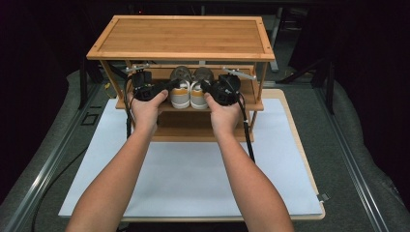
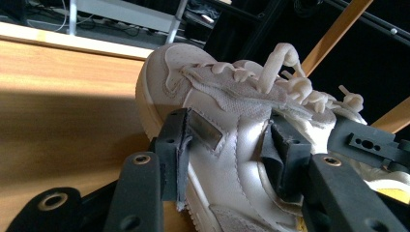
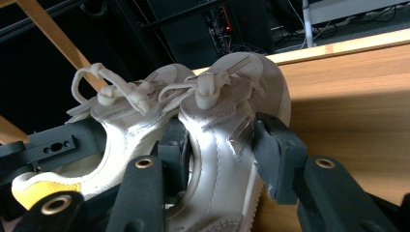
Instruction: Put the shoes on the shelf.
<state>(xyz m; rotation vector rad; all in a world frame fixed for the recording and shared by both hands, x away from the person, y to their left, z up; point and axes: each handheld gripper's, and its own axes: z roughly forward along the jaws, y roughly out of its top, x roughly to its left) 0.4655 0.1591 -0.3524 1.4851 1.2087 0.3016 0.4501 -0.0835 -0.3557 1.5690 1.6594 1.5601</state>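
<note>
A pair of white sneakers with yellow heel tabs stands side by side on the middle shelf [image 1: 251, 104] of a bamboo rack [image 1: 183, 36]. My left gripper [image 1: 169, 87] is shut on the left sneaker [image 1: 180, 95]. In the left gripper view its black pads [image 2: 178, 145] press both sides of that shoe [image 2: 227, 96] below the laces. My right gripper [image 1: 209, 87] is shut on the right sneaker [image 1: 198, 95]. In the right gripper view one pad [image 3: 276, 154] sits on that shoe's [image 3: 241, 77] outer side and the other between the two shoes.
The rack stands at the far end of a white mat [image 1: 193, 169] on a wooden table. Its top board overhangs the shoes, and slanted posts [image 2: 333, 36] run behind them. A lower shelf [image 1: 193, 130] lies beneath. Dark floor and metal rails flank the table.
</note>
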